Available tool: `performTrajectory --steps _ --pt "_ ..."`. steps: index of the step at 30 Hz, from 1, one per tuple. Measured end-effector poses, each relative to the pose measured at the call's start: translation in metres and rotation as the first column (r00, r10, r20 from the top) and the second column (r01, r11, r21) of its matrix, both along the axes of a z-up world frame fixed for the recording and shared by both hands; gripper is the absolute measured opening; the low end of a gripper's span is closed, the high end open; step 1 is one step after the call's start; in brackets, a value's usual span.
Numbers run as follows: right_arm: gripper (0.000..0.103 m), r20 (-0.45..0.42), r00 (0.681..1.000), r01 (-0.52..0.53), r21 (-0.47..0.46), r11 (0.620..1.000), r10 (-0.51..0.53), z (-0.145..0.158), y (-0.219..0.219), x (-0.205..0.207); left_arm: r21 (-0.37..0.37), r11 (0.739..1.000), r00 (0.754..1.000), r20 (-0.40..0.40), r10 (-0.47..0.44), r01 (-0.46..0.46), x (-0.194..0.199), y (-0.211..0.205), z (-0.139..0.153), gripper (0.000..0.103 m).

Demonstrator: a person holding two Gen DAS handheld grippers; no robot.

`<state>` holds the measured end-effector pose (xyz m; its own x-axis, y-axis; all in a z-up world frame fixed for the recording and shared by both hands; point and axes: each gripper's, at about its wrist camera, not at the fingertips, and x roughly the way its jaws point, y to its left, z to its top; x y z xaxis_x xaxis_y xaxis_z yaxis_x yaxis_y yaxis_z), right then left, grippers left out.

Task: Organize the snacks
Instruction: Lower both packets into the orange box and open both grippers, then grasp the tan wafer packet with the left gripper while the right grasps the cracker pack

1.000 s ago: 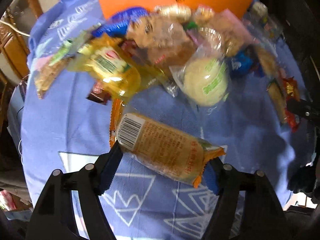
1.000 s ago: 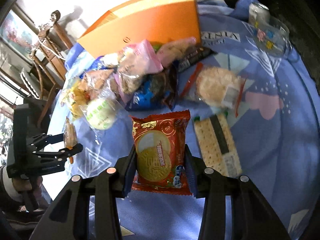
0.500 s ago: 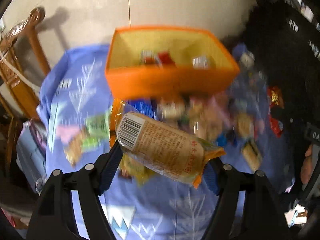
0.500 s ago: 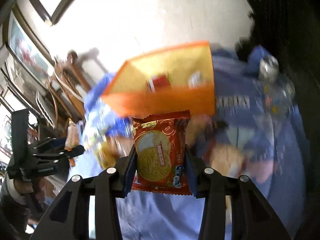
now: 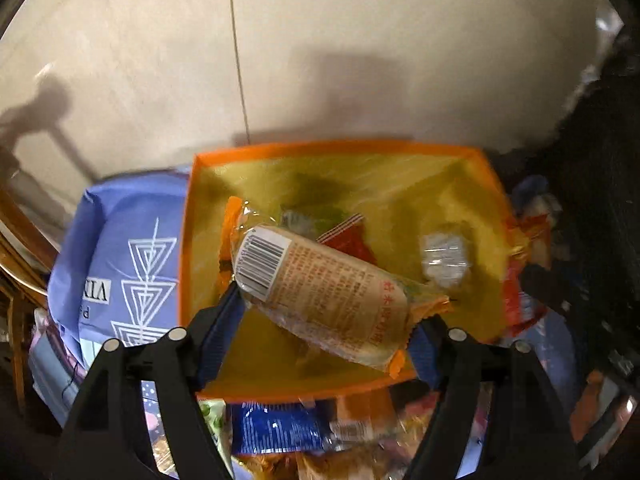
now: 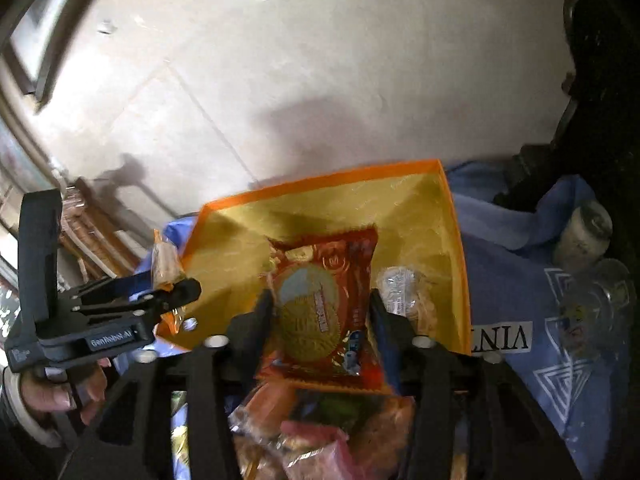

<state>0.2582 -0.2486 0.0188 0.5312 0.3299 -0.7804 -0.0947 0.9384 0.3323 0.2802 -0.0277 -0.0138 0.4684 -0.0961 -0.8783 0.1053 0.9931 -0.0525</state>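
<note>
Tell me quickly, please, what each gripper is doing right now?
Left gripper: shut on the tan barcode snack pack, over the orange box.
Right gripper: shut on the red biscuit packet.

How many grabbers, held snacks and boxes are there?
Grippers: 2, the left gripper and the right gripper
Held snacks: 2, the tan packet and the red biscuit packet
Boxes: 1, the orange box
Total: 5
</note>
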Motion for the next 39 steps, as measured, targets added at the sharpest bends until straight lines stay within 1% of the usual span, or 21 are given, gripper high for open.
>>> performTrajectory --steps 1,2,3,4,6,9,12,13,14,17,19,23,25,28,30,34,37,39 --pt "0.078 -0.009 0.999 0.044 -0.056 0.997 -0.045 -0.004 -0.001 0.004 0.034 0.999 0.999 -0.026 0.019 -0.018 0.004 -0.001 -0.009 0.085" --pt "0.079 0.001 0.997 0.076 -0.092 0.993 -0.076 -0.006 -0.002 0.003 0.065 0.998 0.998 -0.061 0.015 -0.011 0.004 -0.002 -0.014 0.09" --pt "0.079 0.015 0.997 0.08 -0.093 0.992 -0.079 -0.006 -0.001 0.001 0.094 0.995 0.998 -0.057 0.016 -0.011 0.001 -0.003 -0.017 0.092" --pt "0.08 0.024 0.997 0.069 -0.073 0.995 -0.067 -0.007 -0.004 -0.003 0.106 0.994 0.999 -0.05 0.009 -0.004 -0.003 -0.003 -0.018 0.094" --pt "0.08 0.02 0.997 0.07 -0.06 0.996 -0.069 -0.008 -0.009 -0.01 0.113 0.993 0.999 -0.053 -0.006 0.012 -0.012 0.0 -0.019 0.094" --pt "0.08 0.01 0.997 0.078 -0.04 0.996 -0.078 -0.008 -0.017 -0.027 0.105 0.994 0.999 -0.045 -0.003 0.008 -0.031 0.012 -0.01 0.094" --pt "0.087 0.014 0.997 0.082 -0.039 0.996 -0.082 -0.003 -0.021 -0.048 0.094 0.996 0.999 -0.034 -0.008 0.011 -0.054 0.026 -0.001 0.094" --pt "0.093 0.014 0.996 0.084 -0.038 0.996 -0.084 -0.003 -0.023 -0.055 0.099 0.995 0.999 -0.033 -0.008 0.011 -0.064 0.031 0.001 0.095" --pt "0.095 0.011 0.996 0.085 -0.038 0.996 -0.084 -0.005 -0.025 -0.062 0.104 0.995 1.0 -0.027 -0.001 0.004 -0.076 0.039 0.002 0.096" --pt "0.095 -0.013 0.997 0.081 -0.063 0.995 -0.082 -0.013 -0.037 -0.093 0.109 0.993 0.999 -0.021 0.042 -0.039 -0.104 0.061 -0.002 0.097" --pt "0.095 -0.033 0.995 0.09 -0.08 0.993 -0.092 -0.022 -0.046 -0.115 0.101 0.993 0.996 -0.048 0.073 -0.068 -0.127 0.083 -0.015 0.097" --pt "0.095 -0.113 0.987 0.107 -0.093 0.99 -0.118 -0.051 -0.064 -0.154 0.128 0.983 0.985 -0.099 0.142 -0.129 -0.157 0.115 -0.043 0.097" --pt "0.095 -0.137 0.981 0.124 -0.101 0.987 -0.137 -0.062 -0.071 -0.172 0.139 0.977 0.977 -0.111 0.18 -0.164 -0.171 0.131 -0.057 0.097" --pt "0.095 -0.177 0.971 0.142 -0.109 0.984 -0.16 -0.077 -0.077 -0.193 0.146 0.976 0.976 -0.121 0.178 -0.16 -0.185 0.145 -0.073 0.097" --pt "0.095 -0.194 0.966 0.15 -0.109 0.983 -0.169 -0.082 -0.078 -0.201 0.177 0.971 0.973 -0.14 0.184 -0.158 -0.188 0.151 -0.084 0.097" --pt "0.095 -0.199 0.964 0.155 -0.115 0.981 -0.175 -0.085 -0.076 -0.211 0.141 0.976 0.968 -0.166 0.186 -0.164 -0.189 0.156 -0.093 0.097" --pt "0.095 -0.196 0.966 0.144 -0.135 0.98 -0.169 -0.085 -0.073 -0.216 0.13 0.982 0.973 -0.172 0.157 -0.135 -0.189 0.154 -0.097 0.097" --pt "0.095 -0.21 0.963 0.139 -0.146 0.979 -0.168 -0.089 -0.071 -0.219 0.119 0.986 0.977 -0.169 0.133 -0.114 -0.189 0.151 -0.1 0.097"
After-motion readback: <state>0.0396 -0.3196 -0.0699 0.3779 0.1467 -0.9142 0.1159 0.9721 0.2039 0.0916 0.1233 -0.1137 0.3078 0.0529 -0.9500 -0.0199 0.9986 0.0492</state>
